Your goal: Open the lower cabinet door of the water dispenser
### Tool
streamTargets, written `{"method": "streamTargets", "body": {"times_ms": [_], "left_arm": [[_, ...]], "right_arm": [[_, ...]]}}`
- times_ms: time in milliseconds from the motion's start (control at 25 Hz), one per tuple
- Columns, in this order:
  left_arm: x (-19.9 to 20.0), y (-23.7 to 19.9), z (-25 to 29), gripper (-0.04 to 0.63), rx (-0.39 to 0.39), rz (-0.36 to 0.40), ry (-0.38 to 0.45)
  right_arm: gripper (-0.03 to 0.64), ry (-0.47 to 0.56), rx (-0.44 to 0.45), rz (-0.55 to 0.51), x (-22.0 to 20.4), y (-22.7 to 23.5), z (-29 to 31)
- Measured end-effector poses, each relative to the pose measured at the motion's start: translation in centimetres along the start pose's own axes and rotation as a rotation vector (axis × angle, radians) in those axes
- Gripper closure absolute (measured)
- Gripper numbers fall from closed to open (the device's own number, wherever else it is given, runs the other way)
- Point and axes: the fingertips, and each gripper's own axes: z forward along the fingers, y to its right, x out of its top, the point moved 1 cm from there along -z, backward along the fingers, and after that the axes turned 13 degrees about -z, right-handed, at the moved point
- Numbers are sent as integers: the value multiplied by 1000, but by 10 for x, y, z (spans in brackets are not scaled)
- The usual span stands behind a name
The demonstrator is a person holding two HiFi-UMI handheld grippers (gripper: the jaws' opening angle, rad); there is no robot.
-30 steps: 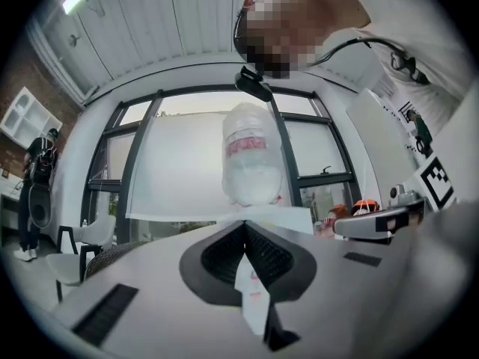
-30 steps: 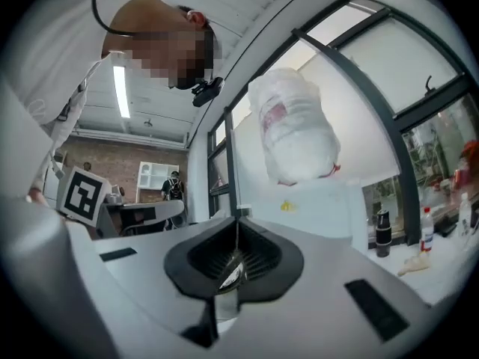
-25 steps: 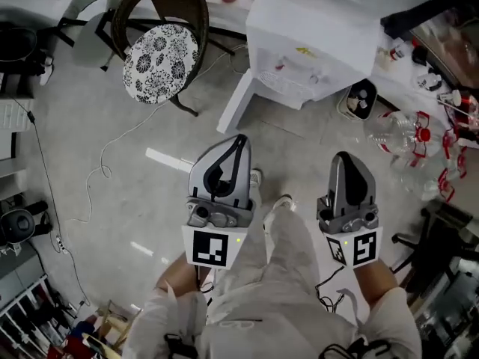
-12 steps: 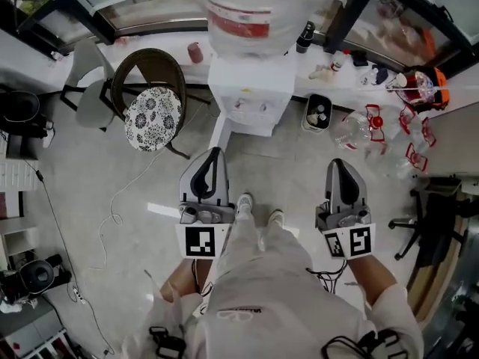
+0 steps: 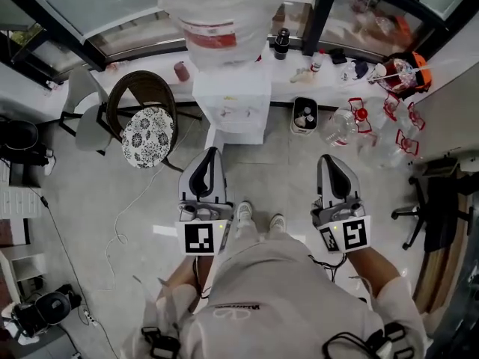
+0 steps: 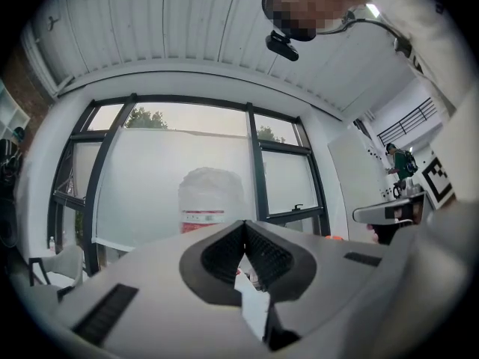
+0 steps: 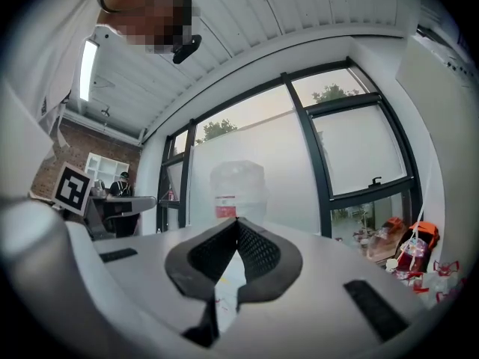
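The water dispenser (image 5: 230, 103) stands ahead, between the lines along which the two grippers point. Its lower cabinet door (image 5: 236, 132) lies low, beneath both. The left gripper (image 5: 210, 154), clenched and empty, is nearer than the right gripper (image 5: 328, 160), likewise clenched on nothing.

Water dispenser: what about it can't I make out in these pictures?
- Lower cabinet door: the head view looks steeply down on the water dispenser, so its front is foreshortened. I cannot tell whether the door is open or shut.
- Dispenser body: in the gripper views, the left gripper and right gripper cover it. Only the bottle shows.
- Print on the label: too small in every view.
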Motion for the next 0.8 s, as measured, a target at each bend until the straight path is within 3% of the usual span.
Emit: {"method": "streamTargets", "body": {"times_ms": [800], "left_arm": [[-5,12,3,591,-13,3,-2]], "right_arm": [[603,0,3,14,1,5,-3]]}}
